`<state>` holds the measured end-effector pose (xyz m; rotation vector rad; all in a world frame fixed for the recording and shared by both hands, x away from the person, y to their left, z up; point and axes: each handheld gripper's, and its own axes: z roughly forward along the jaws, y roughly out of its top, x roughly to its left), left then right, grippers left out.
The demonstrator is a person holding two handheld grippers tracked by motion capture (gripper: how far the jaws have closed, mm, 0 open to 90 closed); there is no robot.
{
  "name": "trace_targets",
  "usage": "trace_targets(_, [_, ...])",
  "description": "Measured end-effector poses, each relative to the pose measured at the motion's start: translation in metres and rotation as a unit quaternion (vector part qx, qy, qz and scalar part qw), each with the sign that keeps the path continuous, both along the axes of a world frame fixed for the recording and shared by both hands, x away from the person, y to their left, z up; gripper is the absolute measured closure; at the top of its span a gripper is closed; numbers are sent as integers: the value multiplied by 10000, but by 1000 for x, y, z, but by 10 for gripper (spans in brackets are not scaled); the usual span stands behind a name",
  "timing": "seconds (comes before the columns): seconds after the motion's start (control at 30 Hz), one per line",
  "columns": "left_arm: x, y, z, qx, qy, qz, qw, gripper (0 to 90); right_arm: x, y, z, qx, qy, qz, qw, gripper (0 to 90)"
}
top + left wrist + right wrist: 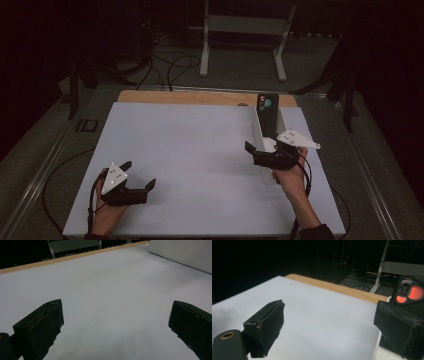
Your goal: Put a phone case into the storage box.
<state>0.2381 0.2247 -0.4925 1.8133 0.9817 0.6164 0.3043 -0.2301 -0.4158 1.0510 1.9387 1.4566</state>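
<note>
High view: black phone (267, 114) stands in white holder (260, 135); both grippers' jaws released.

A flat white rectangular board (200, 150) is spread beneath the left gripper (139, 174) and the right gripper (261, 149), with bare surface left between them. Beyond both grippers, a light brown wooden strip (190, 97) is laid along the board's far edge. Farther out from the right gripper, a white metal frame on two feet (245, 25) is stood on the grey carpeted floor (320, 65). Tangled black cables (170, 65) are strewn well beyond the left gripper (their ends are lost in the dark). A small dark rectangular plate (87, 125) is set on the floor, forward and to the left of the left gripper, just off the board.
</note>
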Motion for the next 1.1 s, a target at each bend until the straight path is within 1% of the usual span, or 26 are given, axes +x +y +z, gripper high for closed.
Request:
trace_targets(0.1, [0, 1, 1, -57, -13, 8, 10000, 3, -7, -1, -6, -30, 26, 17, 10000, 94])
trace_targets(0.2, [-1, 2, 2, -75, -25, 14, 10000, 3, -16, -3, -12, -88, -15, 29, 10000, 94])
trace_targets(0.33, [-1, 2, 2, -103, -30, 7, 9999, 3, -24, -7, -19, -106, -64, 55, 9999, 95])
trace_targets(0.6, [-3, 2, 4, -130, -83, -14, 9999, 3, -36, -18, -35, 115, -58, 105, 9999, 94])
trace_targets(0.67, [-3, 2, 4, -138, -98, -22, 9999, 3, -40, -21, -40, 71, -85, 84, 9999, 95])
trace_targets(0.73, [-3, 2, 5, -149, -115, -34, 9998, 3, -41, -22, -41, 95, -79, 92, 9999, 94])
trace_targets(0.9, [-4, 3, 6, -175, -162, -49, 9997, 3, -48, -23, -47, 9, -252, 167, 9995, 95])
trace_targets(0.97, [-5, 3, 6, -194, -180, -57, 9996, 3, -50, -24, -48, 15, -274, 185, 9995, 95])
trace_targets(1.07, [-5, 5, 6, -200, -199, -61, 9996, 3, -52, -26, -50, -29, -290, 127, 9995, 95])
trace_targets(1.1, [-5, 5, 6, -202, -207, -62, 9996, 3, -53, -26, -51, -1, -279, 123, 9995, 95])
